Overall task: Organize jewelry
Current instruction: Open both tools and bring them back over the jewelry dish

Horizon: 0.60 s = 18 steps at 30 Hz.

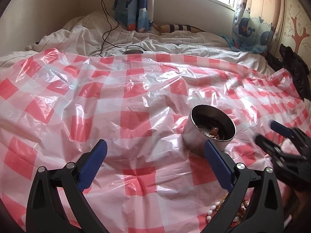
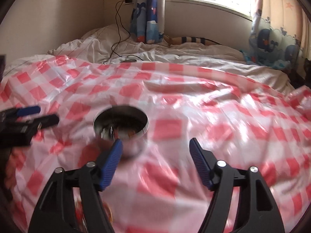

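A round steel tin [image 1: 209, 131] stands on the red-and-white checked plastic sheet [image 1: 136, 97], with orange-brown beads inside. It also shows, blurred, in the right wrist view [image 2: 121, 128]. My left gripper [image 1: 155, 151] is open and empty, its right finger just in front of the tin. My right gripper [image 2: 155, 149] is open and empty, its left finger in front of the tin. A pile of jewelry with white beads [image 1: 211, 211] lies at the bottom right behind my left gripper's finger. The right gripper shows blurred at the right edge of the left wrist view [image 1: 272, 134].
The sheet covers a bed with white rumpled bedding [image 1: 87, 33]. A black cable [image 1: 108, 19] runs down from a wall socket onto the bed. Whale-print curtains [image 1: 134, 5] hang at the back. A black garment [image 1: 295, 69] lies at the right edge.
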Tool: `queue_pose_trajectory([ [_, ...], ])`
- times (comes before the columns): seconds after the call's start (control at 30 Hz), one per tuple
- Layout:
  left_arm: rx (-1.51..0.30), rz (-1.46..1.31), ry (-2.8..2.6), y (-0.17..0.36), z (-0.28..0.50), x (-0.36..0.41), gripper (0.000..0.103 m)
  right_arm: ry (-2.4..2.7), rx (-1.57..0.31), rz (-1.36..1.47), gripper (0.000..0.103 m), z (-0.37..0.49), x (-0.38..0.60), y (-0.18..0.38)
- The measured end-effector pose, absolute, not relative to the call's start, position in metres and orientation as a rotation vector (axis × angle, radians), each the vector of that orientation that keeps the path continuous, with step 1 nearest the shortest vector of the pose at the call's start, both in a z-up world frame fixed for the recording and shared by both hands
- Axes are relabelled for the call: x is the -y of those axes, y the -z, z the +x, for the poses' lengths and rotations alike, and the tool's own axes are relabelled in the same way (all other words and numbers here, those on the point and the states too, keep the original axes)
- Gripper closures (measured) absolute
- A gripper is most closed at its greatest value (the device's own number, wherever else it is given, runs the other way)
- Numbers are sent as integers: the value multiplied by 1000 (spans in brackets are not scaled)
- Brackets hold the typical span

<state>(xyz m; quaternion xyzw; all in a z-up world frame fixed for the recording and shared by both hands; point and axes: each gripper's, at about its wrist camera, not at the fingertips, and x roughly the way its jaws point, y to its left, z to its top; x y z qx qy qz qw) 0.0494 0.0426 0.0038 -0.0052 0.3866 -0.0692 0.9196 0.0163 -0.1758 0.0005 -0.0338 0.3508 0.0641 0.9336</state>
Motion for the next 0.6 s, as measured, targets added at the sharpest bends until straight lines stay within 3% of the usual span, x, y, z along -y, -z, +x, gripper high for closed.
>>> queue_pose_trajectory([
  [0.2, -803, 16, 45, 9, 27, -50, 7, -85, -796, -42, 26, -22, 200, 19],
  [0.47, -797, 16, 40, 14, 20, -38, 7, -52, -851, -7, 26, -4, 199, 36],
  [0.6, -795, 52, 60, 14, 18, -28, 7, -50, -829, -24, 19, -7, 195, 32],
])
